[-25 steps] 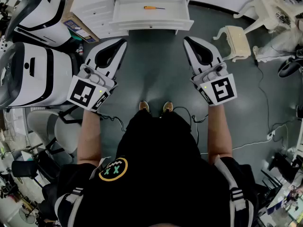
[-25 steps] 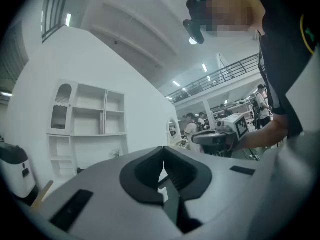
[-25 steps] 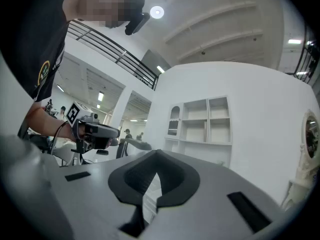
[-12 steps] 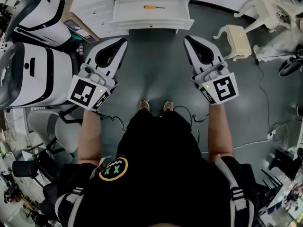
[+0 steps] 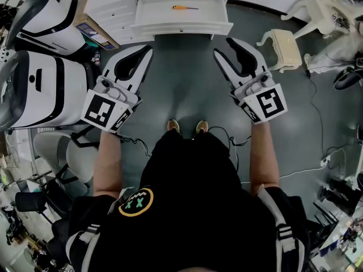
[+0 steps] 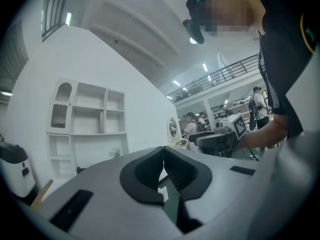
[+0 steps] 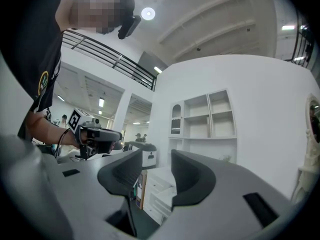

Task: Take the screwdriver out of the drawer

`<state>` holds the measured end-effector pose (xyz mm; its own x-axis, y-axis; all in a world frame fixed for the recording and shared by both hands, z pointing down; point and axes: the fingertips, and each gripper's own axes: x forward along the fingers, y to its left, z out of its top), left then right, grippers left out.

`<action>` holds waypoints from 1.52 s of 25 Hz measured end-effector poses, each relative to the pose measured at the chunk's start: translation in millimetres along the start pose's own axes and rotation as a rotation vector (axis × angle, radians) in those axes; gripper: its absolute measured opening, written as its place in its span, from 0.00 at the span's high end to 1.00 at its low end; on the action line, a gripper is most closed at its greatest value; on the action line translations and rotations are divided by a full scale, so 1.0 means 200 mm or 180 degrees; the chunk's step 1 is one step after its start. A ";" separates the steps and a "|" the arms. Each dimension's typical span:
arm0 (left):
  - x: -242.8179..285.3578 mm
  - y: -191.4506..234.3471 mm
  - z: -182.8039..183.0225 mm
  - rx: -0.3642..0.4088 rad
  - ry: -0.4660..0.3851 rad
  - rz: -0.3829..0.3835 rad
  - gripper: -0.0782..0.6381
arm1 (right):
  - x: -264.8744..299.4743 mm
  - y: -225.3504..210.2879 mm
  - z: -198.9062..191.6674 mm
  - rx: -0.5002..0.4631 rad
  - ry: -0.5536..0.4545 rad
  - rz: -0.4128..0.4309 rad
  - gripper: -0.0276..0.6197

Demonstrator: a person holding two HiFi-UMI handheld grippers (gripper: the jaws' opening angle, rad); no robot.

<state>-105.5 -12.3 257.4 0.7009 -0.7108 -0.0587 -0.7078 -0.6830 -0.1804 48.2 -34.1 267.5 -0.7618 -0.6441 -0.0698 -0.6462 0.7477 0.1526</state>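
Observation:
The screwdriver [image 5: 184, 8], thin with an orange handle, lies inside the pulled-out white drawer [image 5: 181, 22] at the top middle of the head view. Both grippers hang level over the floor, short of the drawer. My left gripper [image 5: 148, 49] is shut, its black pads [image 6: 162, 156] meeting with nothing between them. My right gripper [image 5: 224, 46] has just been opening; its jaws stand apart and empty [image 7: 156, 154], and the white drawer unit [image 7: 159, 186] shows through the gap. Each gripper view also catches the other gripper: the right [image 6: 220, 140] and the left [image 7: 97, 134].
The white dresser [image 5: 113, 13] spans the top of the head view. Two large white machines [image 5: 39, 89] and a cardboard box [image 5: 93, 34] stand at the left. A cream stool [image 5: 285, 49] and cables [image 5: 317, 123] lie at the right. My feet [image 5: 186, 127] are on the grey floor.
The right gripper's jaws have come apart from shut and it has rolled slightly. The left gripper and the screwdriver have not moved.

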 end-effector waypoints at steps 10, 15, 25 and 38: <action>0.00 0.01 -0.02 -0.0014 0.0027 0.0016 0.86 | 0.03 0.01 -0.01 -0.0021 -0.0028 0.0060 0.10; 0.00 0.02 -0.03 -0.0020 0.0036 0.0024 0.86 | 0.01 0.00 -0.01 -0.0118 -0.0038 -0.0029 0.06; 0.05 0.01 -0.03 -0.0018 0.0048 0.0036 0.86 | 0.00 -0.07 -0.04 -0.0111 -0.0007 -0.0063 0.06; 0.17 -0.05 0.02 0.0050 0.0064 0.0121 0.86 | -0.08 -0.19 -0.04 -0.0087 -0.0052 -0.0005 0.06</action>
<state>-74.4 -28.3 252.9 0.6716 -0.7395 -0.0461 -0.7322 -0.6529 -0.1937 85.5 -53.1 270.0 -0.7615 -0.6424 -0.0862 -0.6461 0.7419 0.1793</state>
